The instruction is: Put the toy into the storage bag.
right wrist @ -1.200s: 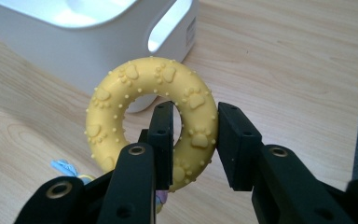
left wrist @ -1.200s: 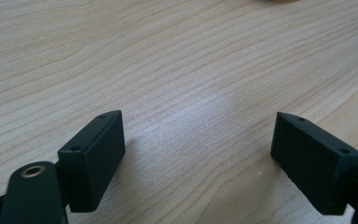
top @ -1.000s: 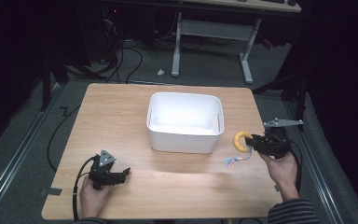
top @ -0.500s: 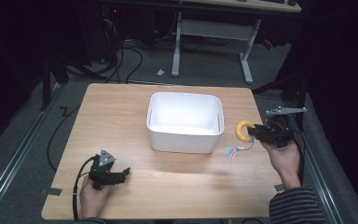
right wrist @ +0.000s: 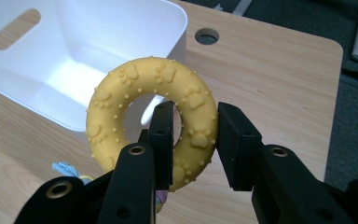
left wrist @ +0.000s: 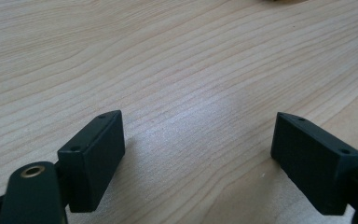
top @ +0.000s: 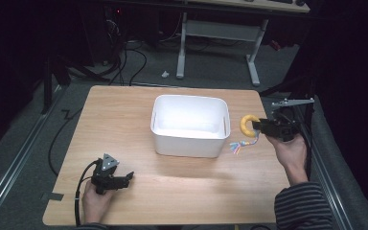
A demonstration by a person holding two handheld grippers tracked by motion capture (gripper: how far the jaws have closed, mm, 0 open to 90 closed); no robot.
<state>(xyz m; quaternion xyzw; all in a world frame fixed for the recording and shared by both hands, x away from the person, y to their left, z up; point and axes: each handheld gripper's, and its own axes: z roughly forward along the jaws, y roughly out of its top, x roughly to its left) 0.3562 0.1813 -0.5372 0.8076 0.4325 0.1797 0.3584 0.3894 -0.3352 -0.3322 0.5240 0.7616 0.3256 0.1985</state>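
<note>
Holding yellow ring toy [right wrist: 151, 123] clamped in right gripper [right wrist: 196, 135], lifted just beside white bin [top: 190, 125], tassel dangling. Left gripper [left wrist: 198, 156] spread apart, idle on table [top: 124, 124]. Likely bin-bound: clear rim first, keep grip firm.

The right gripper [right wrist: 193, 140] clamps a yellow rubber ring toy [right wrist: 151, 119], one jaw through its hole, one outside. Paw prints and studs cover the ring. Behind it: a white plastic bin [right wrist: 74, 56] on the wooden table [right wrist: 270, 70]. Blue strands [right wrist: 65, 169], possibly a tassel, show below.
</note>
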